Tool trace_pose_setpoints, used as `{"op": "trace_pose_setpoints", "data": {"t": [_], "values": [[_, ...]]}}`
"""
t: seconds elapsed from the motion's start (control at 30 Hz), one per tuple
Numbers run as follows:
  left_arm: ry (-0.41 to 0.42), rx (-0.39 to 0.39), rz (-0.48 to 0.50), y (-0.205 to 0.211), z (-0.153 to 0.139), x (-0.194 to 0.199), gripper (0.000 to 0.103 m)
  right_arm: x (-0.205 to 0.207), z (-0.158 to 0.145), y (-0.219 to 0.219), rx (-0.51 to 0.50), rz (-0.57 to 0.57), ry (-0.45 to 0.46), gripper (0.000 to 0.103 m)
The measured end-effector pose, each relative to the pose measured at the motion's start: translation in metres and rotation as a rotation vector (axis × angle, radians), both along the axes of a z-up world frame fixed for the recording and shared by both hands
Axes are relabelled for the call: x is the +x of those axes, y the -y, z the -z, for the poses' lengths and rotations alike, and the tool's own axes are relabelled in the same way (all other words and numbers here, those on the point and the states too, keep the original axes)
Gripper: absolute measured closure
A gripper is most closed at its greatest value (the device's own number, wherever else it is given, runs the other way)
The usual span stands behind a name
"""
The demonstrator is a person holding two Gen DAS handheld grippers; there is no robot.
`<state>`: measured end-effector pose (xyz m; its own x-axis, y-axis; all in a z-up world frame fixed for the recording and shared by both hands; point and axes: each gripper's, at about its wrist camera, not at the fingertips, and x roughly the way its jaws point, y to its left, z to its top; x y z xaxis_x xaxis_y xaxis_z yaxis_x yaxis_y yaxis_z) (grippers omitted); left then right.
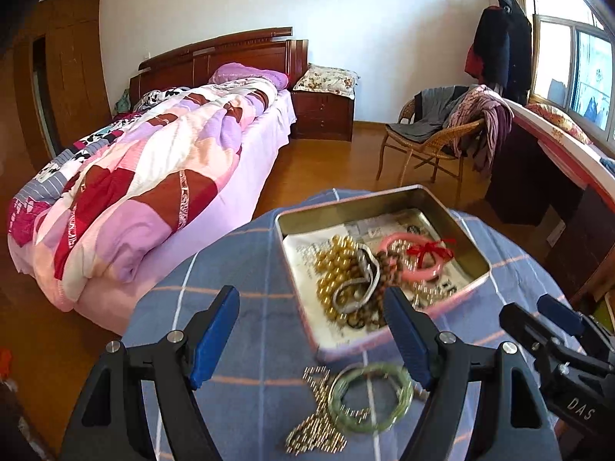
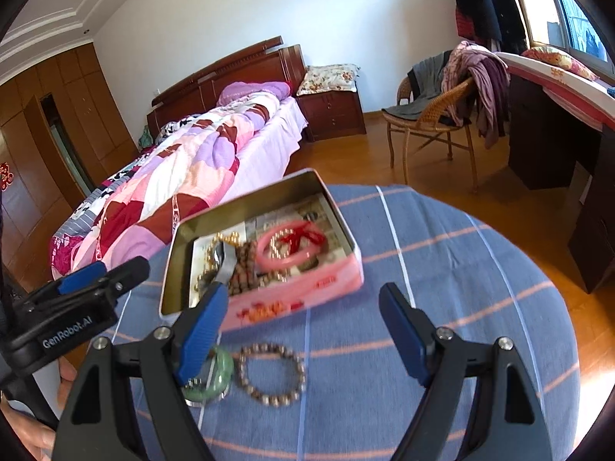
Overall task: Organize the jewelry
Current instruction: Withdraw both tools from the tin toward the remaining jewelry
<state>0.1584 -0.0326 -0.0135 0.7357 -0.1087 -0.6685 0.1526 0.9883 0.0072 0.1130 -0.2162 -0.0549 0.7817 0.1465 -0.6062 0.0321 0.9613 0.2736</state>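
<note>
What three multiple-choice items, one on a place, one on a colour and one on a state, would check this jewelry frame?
1. Where does the green bangle lie?
A. Inside the tin
B. On the blue cloth, in front of the tin
C. On the bed

2. What colour is the bangle with the red ribbon in the tin?
A. Pink
B. Black
C. Yellow

3. How does the right gripper stand?
A. Shut on the beaded bracelet
B. Shut on nothing
C. Open, holding nothing

Answers:
1 B: it rests on the blue cloth, outside the tin's near wall.
2 A: the ring under the red bow is pink.
3 C: its fingers stand wide apart, and the beaded bracelet lies loose on the cloth below.
</note>
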Motion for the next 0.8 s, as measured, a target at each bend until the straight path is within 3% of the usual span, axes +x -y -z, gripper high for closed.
{"op": "trace_pose_setpoints", "data": {"t": [0.27,0.57,0.8], "values": [[-0.057,-0.022,-0.022,-0.023,0.013,-0.034,0.026,-0.029,0.013,0.005,-0.004,0.035,-0.040,0.019],[-0.218,-0.044,-0.087,-0.064,0.063,-0.075,0.026,-0.045,0.031,0.007,-0.037,0.035,-0.102,0.024],[-0.206,-0.072,-0.092,-0.073,0.067,-0.078,0.026,-0.029,0.040,-0.018,-0.136,-0.053,-0.150,0.028]]}}
